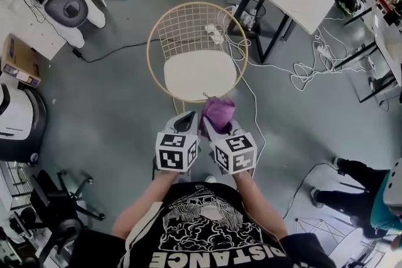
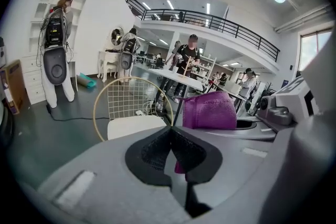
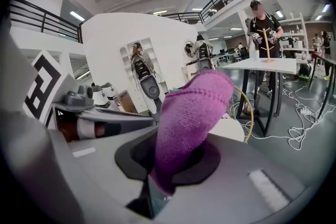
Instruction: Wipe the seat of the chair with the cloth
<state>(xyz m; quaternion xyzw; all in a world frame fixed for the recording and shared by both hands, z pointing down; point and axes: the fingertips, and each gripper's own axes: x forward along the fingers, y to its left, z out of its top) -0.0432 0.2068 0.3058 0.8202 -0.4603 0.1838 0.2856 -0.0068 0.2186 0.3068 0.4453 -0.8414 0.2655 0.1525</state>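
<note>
While right claw [image 3: 169,164] clamps cloth [image 3: 192,107], shirt [image 1: 200,228] reads "DISTANCE"

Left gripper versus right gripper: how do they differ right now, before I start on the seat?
The right gripper is shut on the purple cloth, which stands up out of its jaws. The left gripper is shut too, but with nothing pinched. In the head view the left gripper's tip is bare, while the right gripper's is covered by cloth. Shared: both are held side by side, pointing at the white seat and just short of it.
</note>
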